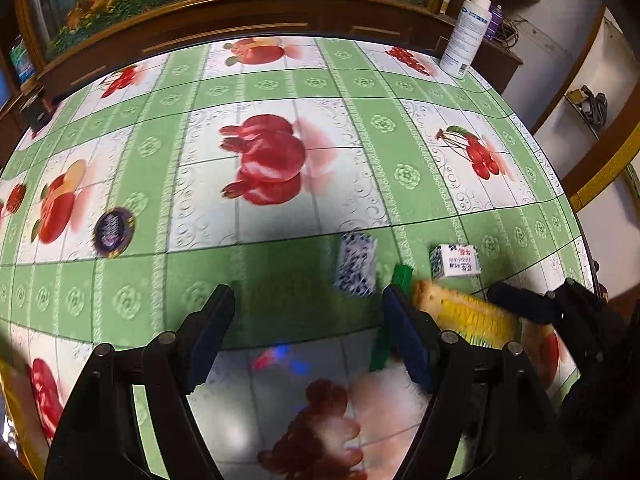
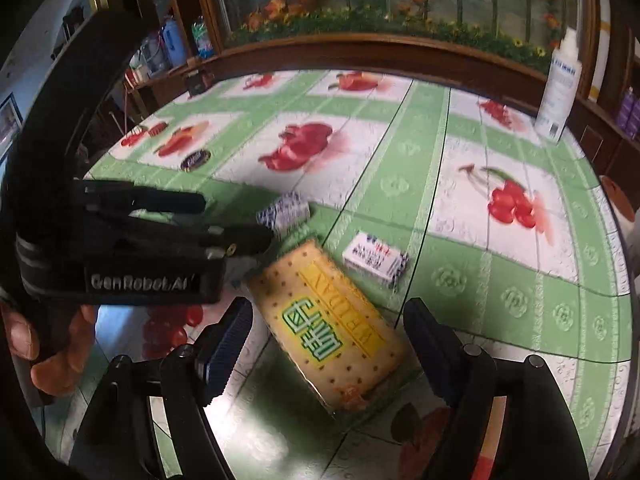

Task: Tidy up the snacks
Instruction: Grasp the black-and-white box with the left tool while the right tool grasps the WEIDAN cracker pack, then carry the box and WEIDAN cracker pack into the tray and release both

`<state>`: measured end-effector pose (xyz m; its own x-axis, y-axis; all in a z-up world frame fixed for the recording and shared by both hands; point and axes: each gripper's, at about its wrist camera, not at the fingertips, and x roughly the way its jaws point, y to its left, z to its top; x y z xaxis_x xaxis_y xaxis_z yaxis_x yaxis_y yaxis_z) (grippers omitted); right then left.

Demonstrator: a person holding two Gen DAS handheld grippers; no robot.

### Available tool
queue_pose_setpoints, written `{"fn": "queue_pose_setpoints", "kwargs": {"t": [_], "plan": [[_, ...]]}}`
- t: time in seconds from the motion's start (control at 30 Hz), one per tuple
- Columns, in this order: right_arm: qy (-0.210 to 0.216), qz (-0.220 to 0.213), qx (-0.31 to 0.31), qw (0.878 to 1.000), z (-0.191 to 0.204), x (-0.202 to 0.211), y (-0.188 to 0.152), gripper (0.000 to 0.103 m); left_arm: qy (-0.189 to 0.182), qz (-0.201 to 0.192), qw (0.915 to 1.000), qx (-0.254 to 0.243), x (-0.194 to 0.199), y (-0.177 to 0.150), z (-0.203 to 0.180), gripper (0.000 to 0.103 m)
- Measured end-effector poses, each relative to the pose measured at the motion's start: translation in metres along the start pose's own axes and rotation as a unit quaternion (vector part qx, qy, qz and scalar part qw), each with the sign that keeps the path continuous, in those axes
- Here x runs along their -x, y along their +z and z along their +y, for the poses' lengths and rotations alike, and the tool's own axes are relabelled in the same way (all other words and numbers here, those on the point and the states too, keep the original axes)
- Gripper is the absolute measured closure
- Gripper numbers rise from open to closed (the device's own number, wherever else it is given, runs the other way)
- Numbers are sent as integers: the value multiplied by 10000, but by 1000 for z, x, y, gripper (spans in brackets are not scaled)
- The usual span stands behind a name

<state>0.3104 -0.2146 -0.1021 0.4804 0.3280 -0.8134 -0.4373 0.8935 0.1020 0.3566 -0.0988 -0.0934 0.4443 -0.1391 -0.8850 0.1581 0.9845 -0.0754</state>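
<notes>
On a fruit-print tablecloth, a cracker packet lies at the lower centre of the right view between the released right gripper, while the left gripper gapes empty beside it.

Cracker packet with yellow-green label lying flat and slanted near the table's front edge, blue-patterned box and white box sitting just beyond, round dark tin lying toward the left edge

Home: fruit-print tablecloth, wooden cabinet
</notes>
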Motion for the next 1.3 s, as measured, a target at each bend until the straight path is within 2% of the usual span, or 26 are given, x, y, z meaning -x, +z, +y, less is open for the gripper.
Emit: {"fn": "queue_pose_setpoints", "kwargs": {"t": [0.07, 0.1, 0.13, 0.17, 0.2, 0.27, 0.37, 0.5, 0.63, 0.77, 0.93, 1.17, 1.3], "plan": [[-62, -24, 39, 10000, 2, 0, -6, 27, 153, -22, 9997, -177, -5, 3, -8, 32], [-91, -15, 7, 10000, 2, 2, -8, 35, 264, -67, 9992, -287, -6, 3, -12, 41], [-72, -11, -55, 10000, 2, 4, -10, 40, 338, -127, 9986, -398, -6, 3, -16, 46], [35, -22, -166, 9999, 0, 8, -12, 51, 273, -162, 9984, -460, -6, 3, -18, 57], [107, -24, -276, 9996, -2, 10, -14, 52, 281, -194, 9980, -534, -5, 2, -21, 73], [59, -42, -355, 9993, -2, 14, -20, 52, 313, -247, 9968, -688, -3, 0, -25, 86], [39, -76, -413, 9991, 1, 18, -27, 53, 233, -311, 9965, -738, 1, -7, -23, 86], [201, -170, -646, 9976, 5, 29, -39, 54, 138, -419, 9976, -537, 22, -26, -6, 87], [624, -353, -1125, 9911, 4, 43, -56, 55, 194, -667, 9972, -278, 57, -53, 13, 87], [1140, -548, -1523, 9802, 10, 59, -73, 55, 458, -803, 9957, -36, 92, -86, 32, 87], [1640, -683, -1731, 9688, 40, 73, -87, 55, 781, -886, 9926, 297, 122, -129, 55, 87], [2190, -675, -1803, 9565, 89, 76, -95, 55, 902, -929, 9888, 742, 156, -175, 97, 87], [2358, -643, -1720, 9543, 118, 76, -95, 55, 915, -942, 9861, 1014, 170, -198, 124, 87]]}}
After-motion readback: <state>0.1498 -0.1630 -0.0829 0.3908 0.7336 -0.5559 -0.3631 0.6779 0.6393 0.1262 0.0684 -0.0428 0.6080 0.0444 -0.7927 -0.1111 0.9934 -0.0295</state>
